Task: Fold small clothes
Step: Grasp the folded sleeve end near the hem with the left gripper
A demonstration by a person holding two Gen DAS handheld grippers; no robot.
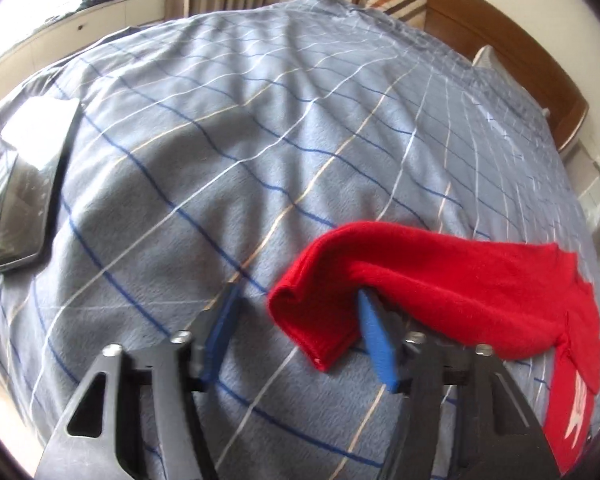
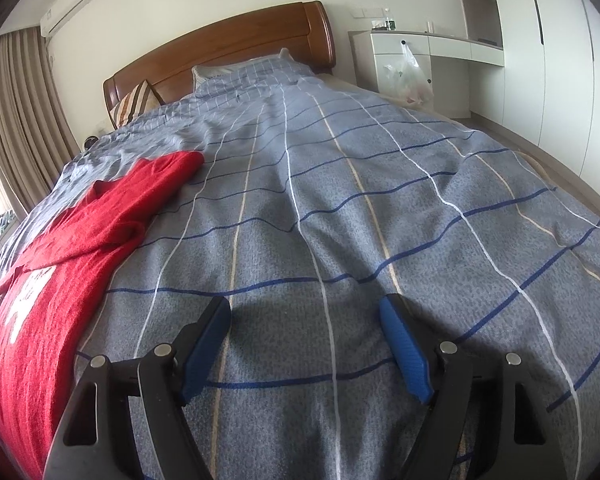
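Seen from its own camera, the left tool (image 1: 296, 320) has its blue-padded jaws standing apart, though the view is smeared and the gap may be narrower than it looks; nothing is pinched between the pads. The cuff end of the red knitted small sweater's sleeve (image 1: 324, 312) droops over the right-hand blue pad (image 1: 376, 340), resting on it, not clamped. To do this step well, I judge, the left tool should sink until both pads straddle the doubled cuff, close firmly on both layers, then carry the sleeve across the body in a low, level sweep so the knit does not drag or twist. The right tool (image 2: 304, 344) is also spread wide and empty, low over the bare grey-blue checked duvet on the bed (image 2: 380, 220). The red sweater (image 2: 60, 272) lies well to the right tool's left, body flat with a pale printed patch, one sleeve reaching up the bed. It would serve best pinning the hem or shoulder while the left folds. A dark flat tablet-like slab (image 1: 24, 196) lies far left on the duvet.
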